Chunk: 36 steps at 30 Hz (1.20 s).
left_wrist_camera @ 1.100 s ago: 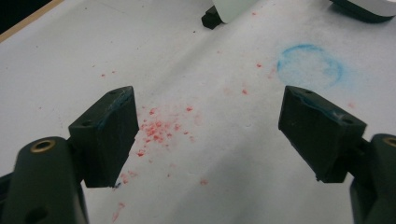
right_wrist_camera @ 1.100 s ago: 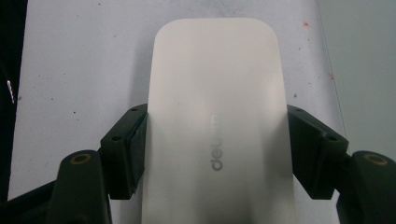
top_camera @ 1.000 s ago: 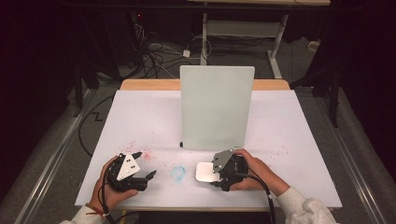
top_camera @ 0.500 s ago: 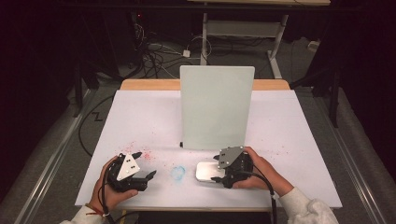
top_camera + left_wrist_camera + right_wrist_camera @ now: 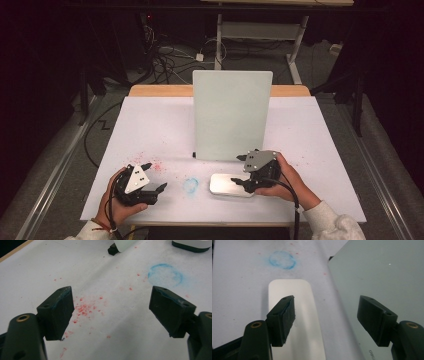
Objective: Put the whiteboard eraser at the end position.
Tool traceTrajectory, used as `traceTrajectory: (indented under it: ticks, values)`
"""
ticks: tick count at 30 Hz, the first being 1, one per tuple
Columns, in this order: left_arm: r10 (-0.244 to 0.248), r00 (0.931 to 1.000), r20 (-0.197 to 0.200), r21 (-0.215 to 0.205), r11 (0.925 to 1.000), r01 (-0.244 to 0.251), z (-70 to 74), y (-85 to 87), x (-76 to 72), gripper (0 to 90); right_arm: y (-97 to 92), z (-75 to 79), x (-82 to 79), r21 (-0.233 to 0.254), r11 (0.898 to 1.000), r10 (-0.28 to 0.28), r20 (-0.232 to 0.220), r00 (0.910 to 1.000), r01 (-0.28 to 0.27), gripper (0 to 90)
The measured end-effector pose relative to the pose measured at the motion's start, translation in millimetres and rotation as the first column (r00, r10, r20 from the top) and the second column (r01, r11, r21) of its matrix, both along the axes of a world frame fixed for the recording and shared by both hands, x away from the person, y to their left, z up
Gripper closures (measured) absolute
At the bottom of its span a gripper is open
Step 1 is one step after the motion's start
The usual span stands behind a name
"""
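Observation:
A flat white slab with rounded corners (image 5: 225, 185) (image 5: 294, 322) lies on the white table cover (image 5: 150, 130) near the front edge. My right gripper (image 5: 239, 170) (image 5: 325, 315) hovers over its right end. Its jaws have just been opening and stand apart with nothing between them; one finger (image 5: 283, 320) hangs above the slab. My left gripper (image 5: 156, 176) (image 5: 112, 310) rests at the front left, open and empty, over scattered red crumbs (image 5: 85, 307). Blue smears mark its pads (image 5: 63, 293).
An upright pale board (image 5: 232, 115) (image 5: 382, 277) stands mid-table, just behind the right gripper. A blue ring stain (image 5: 190, 185) (image 5: 165, 275) (image 5: 282, 260) lies between the two grippers. Cables and table legs sit on the floor beyond the far edge.
The right gripper has drawn a little to the right and up, off the slab, which stays where it was. The left gripper has not moved.

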<state>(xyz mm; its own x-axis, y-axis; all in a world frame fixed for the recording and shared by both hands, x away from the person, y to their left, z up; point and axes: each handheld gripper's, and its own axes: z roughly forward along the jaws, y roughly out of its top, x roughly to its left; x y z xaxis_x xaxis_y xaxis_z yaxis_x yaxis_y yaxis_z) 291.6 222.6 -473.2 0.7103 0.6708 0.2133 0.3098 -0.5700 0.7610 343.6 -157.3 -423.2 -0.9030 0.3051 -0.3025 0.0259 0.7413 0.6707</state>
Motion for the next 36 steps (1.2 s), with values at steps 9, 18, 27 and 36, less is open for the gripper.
traceTrajectory:
  ticks: [9, 18, 27, 36]
  values:
    - [-0.001, 1.0, 0.001, 0.002, 1.0, 0.001, 0.2, -0.5, -0.6, 19.1, -12.2, 7.7, 1.0, 0.057, 0.993, -0.104, 0.07, 0.9922, 0.1, 26.5]
    - [-0.008, 1.0, -0.002, 0.009, 0.9999, 0.008, -0.5, -1.8, -0.8, 19.1, -23.9, 10.6, 3.1, 0.137, 0.971, -0.212, 0.119, 0.9699, 0.196, 21.7]
    - [-0.008, 1.0, -0.002, 0.01, 0.9999, 0.008, -0.5, -1.9, -1.1, 19.1, -33.0, 13.5, -0.1, 0.165, 0.955, -0.274, 0.17, 0.9466, 0.247, 21.8]
    - [-0.006, 1.0, -0.002, 0.009, 0.9999, 0.006, -0.6, -1.5, -1.3, 19.1, -42.0, 14.4, -4.8, 0.176, 0.945, -0.308, 0.197, 0.9309, 0.275, 21.4]
